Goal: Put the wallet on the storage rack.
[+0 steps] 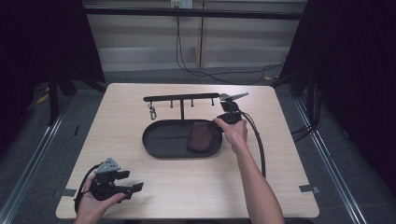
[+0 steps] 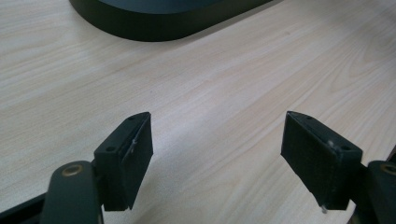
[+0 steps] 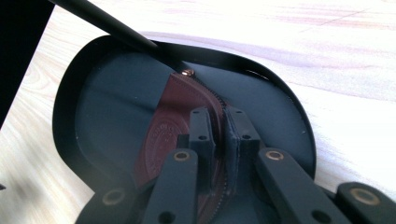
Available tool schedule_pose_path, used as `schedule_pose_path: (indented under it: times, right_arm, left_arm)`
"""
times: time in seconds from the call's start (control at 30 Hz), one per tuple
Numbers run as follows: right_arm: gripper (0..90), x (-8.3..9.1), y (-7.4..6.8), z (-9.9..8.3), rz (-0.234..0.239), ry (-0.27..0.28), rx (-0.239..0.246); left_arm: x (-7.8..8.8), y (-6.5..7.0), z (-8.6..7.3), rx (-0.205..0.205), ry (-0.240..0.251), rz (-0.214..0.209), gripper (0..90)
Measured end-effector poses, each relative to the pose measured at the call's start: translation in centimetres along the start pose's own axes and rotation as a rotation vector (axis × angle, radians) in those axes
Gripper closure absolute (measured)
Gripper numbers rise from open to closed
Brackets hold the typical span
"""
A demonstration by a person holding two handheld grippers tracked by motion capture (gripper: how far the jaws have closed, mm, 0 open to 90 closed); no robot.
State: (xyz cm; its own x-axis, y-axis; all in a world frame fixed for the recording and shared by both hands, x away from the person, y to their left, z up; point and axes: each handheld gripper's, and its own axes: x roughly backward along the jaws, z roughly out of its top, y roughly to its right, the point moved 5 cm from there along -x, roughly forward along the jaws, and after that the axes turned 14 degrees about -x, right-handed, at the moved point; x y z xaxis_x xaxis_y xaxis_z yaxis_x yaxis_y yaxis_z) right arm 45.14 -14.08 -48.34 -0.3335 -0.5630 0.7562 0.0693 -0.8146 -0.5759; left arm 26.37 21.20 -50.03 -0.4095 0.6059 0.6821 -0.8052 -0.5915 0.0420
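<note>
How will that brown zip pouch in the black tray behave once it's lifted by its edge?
The brown zip pouch looks like thin leather, so it will probably sag below the right gripper, whose jaws are shut on its zipper edge. It looks flat and empty, so likely light. The zipper teeth should give some grip; the smooth black tray would probably let it slide.

The high view looks forward and down from above the person's side, taking in the whole table [image 1: 187,186] with floor and wall beyond. The left gripper view rides low and close over the bare tabletop, facing the near wall of the black tray [image 2: 154,25] across its own jaws. The right gripper view looks steeply down into that tray [image 3: 93,107] from close above. All three views share the tray.
</note>
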Motion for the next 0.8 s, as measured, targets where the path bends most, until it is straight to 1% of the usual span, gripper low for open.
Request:
schedule_pose_path:
  times: [0.3, 0.57, 0.63, 0.67, 0.7, 0.8]
  right_arm:
    - [80.6, -0.2, 0.4, -0.1, -0.014, 0.011, 0.009]
    - [79.8, -0.6, 0.9, -0.2, -0.026, 0.022, 0.005]
    - [79.2, -0.7, 1.1, -0.3, -0.027, 0.025, 0.001]
    - [78.7, -0.8, 1.4, -0.4, -0.026, 0.021, -0.011]
    - [78.6, -0.8, 1.5, -0.4, -0.033, 0.022, -0.008]
    - [78.0, -0.8, 1.6, -0.4, -0.031, 0.023, -0.009]
  left_arm:
    - [0.0, 0.0, 0.0, 0.0, 0.0, -0.002, 25.1]
    - [0.0, 0.0, 0.0, 0.001, 0.0, -0.003, 25.1]
    - [0.0, 0.0, 0.0, 0.0, 0.0, -0.002, 25.1]
    - [0.0, 0.0, 0.0, 0.002, 0.001, -0.005, 25.1]
    - [0.0, 0.0, 0.0, 0.002, 0.001, -0.005, 25.1]
    - [0.0, 0.0, 0.0, 0.004, 0.002, -0.001, 25.1]
